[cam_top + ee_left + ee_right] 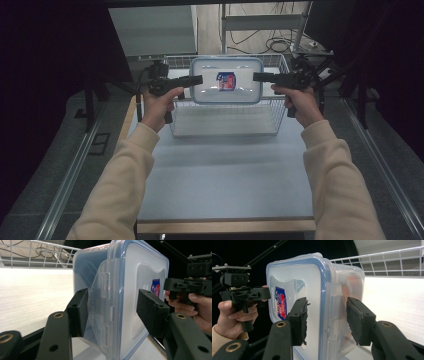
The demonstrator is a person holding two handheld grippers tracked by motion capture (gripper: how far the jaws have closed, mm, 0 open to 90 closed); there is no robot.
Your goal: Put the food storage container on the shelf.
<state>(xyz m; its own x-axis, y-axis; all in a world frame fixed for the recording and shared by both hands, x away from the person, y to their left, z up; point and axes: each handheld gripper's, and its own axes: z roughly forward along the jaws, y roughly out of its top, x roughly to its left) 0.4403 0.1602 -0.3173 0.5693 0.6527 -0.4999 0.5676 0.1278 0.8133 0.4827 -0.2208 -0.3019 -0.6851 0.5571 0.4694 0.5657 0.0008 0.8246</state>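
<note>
A clear plastic container [226, 80] with a blue-rimmed lid is held up in the air between the two grippers, above a white wire basket [225, 120] that sits at the 12 o'clock end of the desk [220, 175]. In the high view the lid faces the camera and carries a small red and blue label [226, 81] near its middle.

The left gripper [195, 80] comes in from 9 o'clock and meets the container's left short edge. In the left gripper view its jaws straddle that edge: one pad [80, 312] presses on the folded latch flap on the body side, while the other pad [150, 311] lies just at the lid face, and contact there cannot be told for sure. The jaws are clenched on the container.

The right gripper [260, 77] comes in from 3 o'clock to the opposite short edge. In the right gripper view one pad [299, 320] lies against the lid face beside the label [281, 302], and the other pad [359, 320] sits at the body side, so these jaws also grasp the container.

Each gripper is carried by a hand, the left hand [159, 107] and the right hand [300, 105], in cream sleeves [120, 185]. Cables [260, 42] lie on the floor beyond the basket.
</note>
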